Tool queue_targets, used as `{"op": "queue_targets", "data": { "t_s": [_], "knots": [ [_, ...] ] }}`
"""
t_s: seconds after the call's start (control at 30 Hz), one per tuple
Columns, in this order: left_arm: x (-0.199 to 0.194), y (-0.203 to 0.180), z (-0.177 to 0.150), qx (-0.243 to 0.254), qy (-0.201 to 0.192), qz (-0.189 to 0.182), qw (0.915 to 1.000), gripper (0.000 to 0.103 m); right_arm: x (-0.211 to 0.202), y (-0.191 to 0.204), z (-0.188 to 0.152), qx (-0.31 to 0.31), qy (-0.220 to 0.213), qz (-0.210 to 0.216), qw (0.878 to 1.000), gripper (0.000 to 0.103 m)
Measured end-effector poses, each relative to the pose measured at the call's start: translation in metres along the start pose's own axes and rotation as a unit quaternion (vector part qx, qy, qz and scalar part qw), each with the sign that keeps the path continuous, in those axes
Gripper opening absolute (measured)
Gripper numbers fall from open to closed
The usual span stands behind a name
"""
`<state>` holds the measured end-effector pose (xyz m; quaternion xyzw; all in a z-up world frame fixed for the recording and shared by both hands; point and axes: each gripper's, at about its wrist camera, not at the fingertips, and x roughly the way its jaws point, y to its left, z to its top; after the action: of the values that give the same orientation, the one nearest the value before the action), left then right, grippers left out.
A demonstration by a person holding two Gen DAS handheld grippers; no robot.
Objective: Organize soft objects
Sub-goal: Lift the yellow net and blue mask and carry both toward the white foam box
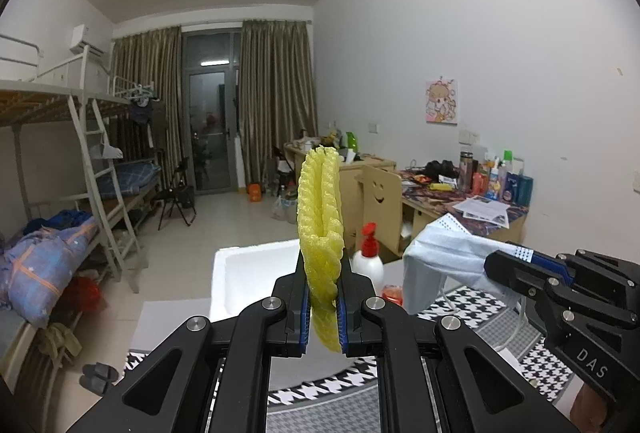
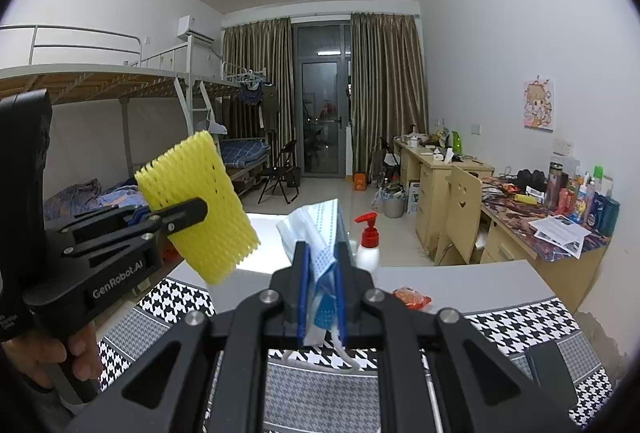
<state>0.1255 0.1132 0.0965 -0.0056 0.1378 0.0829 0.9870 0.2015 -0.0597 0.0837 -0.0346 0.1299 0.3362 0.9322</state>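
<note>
Yellow foam net [image 1: 320, 229] flattened upright, blue face mask [image 2: 320, 233] crumpled

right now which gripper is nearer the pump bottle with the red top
Right, narrowly. The right gripper, holding a face mask, sits just left of the pump bottle; the left gripper, holding yellow foam netting, is farther left.

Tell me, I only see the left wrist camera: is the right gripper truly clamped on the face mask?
Observer: Yes. Head-on in the right wrist view, the right gripper is shut on the folded face mask.
Operator: And my foam net?
Observer: Broadside it is a flat yellow mesh sleeve; the left gripper clamps it from a side edge.
Operator: Who holds that gripper?
Observer: A hand wraps its handle, at lower left.
</note>
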Motion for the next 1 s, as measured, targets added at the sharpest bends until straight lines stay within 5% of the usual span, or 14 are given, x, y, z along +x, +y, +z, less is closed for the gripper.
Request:
{"op": "queue_targets", "data": {
  "t_s": [1.0],
  "knots": [
    [0.069, 0.037, 0.009, -0.027, 0.050, 0.050, 0.9971, 0.011, 0.061, 0.015, 0.035, -0.001, 0.019, 0.007, 1.000, 0.015]
  ]
}}
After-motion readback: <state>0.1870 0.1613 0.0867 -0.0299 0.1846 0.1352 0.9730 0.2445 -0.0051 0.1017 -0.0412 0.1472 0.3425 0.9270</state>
